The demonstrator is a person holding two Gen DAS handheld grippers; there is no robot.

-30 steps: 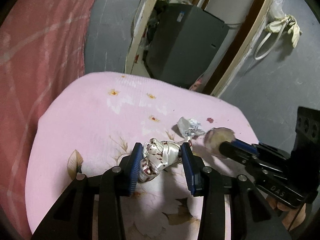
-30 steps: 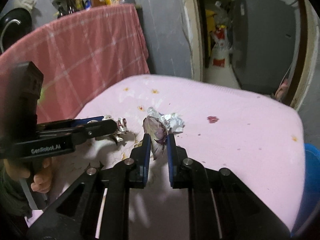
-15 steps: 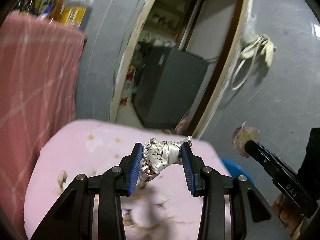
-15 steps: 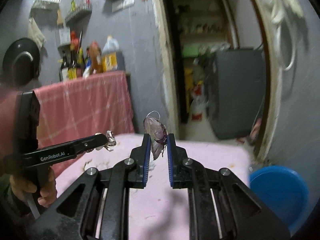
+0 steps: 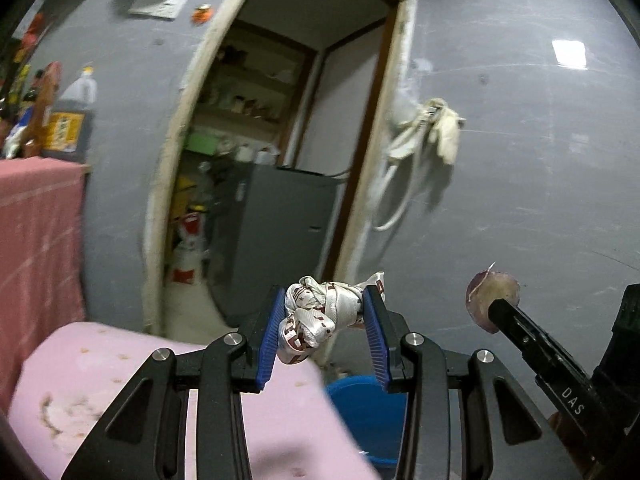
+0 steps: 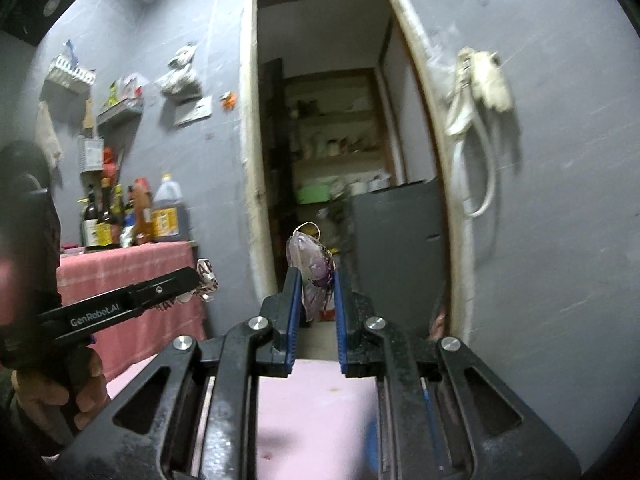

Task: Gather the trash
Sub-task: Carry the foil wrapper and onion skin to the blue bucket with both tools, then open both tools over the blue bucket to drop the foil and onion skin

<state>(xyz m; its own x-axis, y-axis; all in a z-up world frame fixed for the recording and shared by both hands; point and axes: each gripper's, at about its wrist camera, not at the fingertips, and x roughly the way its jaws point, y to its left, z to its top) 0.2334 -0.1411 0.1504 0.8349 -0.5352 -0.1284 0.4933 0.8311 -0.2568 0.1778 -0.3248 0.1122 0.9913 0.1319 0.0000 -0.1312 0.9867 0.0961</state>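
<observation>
My left gripper is shut on a crumpled silver wrapper with red print, held in the air above the pink table. My right gripper is shut on a thin purple onion skin, also raised. In the left wrist view the right gripper holds the onion skin at the right. In the right wrist view the left gripper shows at the left with the wrapper. A blue bin stands on the floor beyond the table's right edge.
A grey wall with an open doorway lies ahead, a dark grey appliance inside it. A red-checked counter with bottles stands at the left. A white hose and cloth hang right of the door.
Both grippers have lifted off the pink table with their trash and tilted up. The view now faces the wall and doorway, and the blue bin has come into view.
</observation>
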